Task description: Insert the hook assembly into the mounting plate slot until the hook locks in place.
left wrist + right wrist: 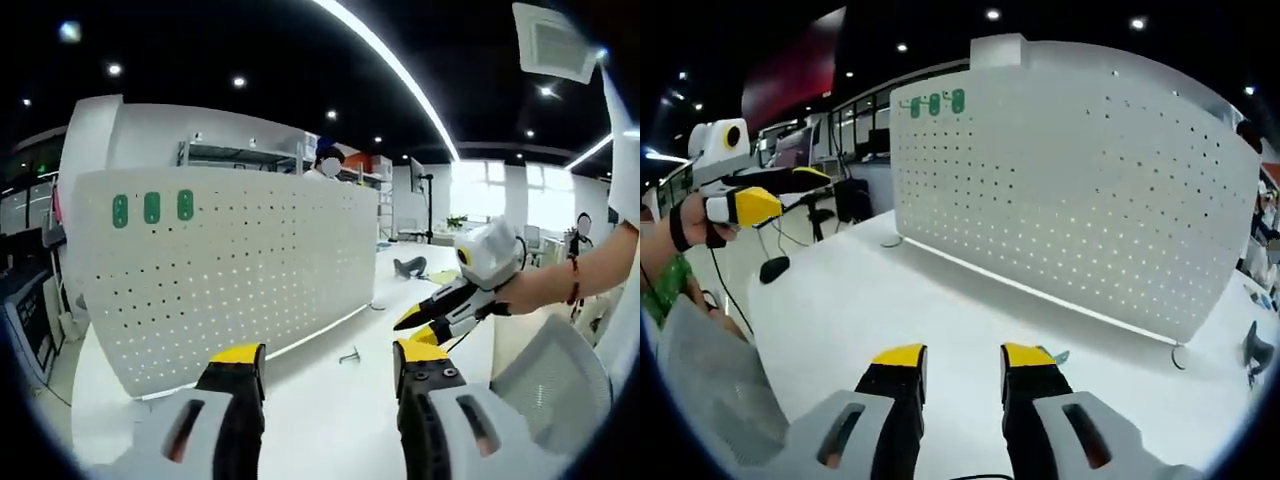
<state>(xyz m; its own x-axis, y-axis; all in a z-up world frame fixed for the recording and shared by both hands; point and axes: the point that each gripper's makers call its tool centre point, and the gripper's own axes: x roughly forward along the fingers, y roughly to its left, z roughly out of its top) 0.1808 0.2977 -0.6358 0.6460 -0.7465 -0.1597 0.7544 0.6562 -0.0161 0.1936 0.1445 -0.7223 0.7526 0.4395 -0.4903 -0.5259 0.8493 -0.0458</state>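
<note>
Hook (349, 355) lies ungrasped on white table (330, 420) before pegboard (230, 270) (insertion pending); left gripper (328, 372) and right gripper (963, 371) are parted, empty.

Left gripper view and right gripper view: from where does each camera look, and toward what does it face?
Left gripper view: rides on the left gripper, jaws apart, facing the white pegboard over the white table; the right gripper enters from the right, held by a hand.
Right gripper view: rides on the right gripper, jaws apart, facing the same pegboard from its other end; the left gripper appears at left.
Shared: pegboard, table, green slots.
</note>
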